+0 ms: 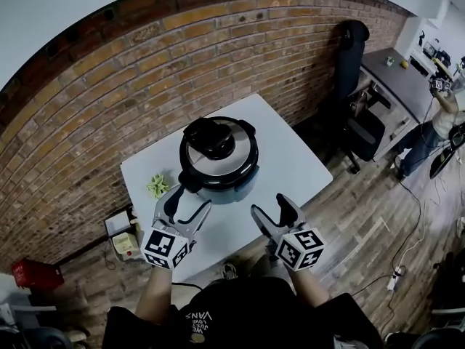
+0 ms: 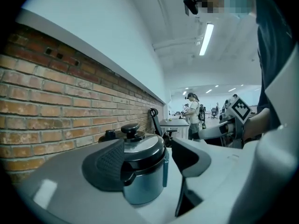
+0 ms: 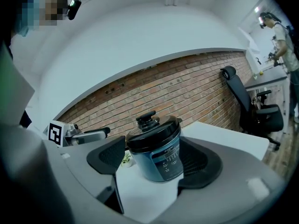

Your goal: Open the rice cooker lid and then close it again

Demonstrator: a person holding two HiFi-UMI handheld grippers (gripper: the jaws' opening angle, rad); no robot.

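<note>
You hold the left claw (image 1: 187, 203) and the right claw (image 1: 270, 208) wide and empty over the surface's (image 1: 294, 155) near edge, flanking the rice cooker (image 1: 218, 173) that stands shut near its middle, apparently so either can reach the lid (image 1: 231, 158).

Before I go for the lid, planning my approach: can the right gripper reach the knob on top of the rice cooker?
Probably yes. The right gripper hangs open just short of the rice cooker, and nothing stands between it and the lid knob.
</note>
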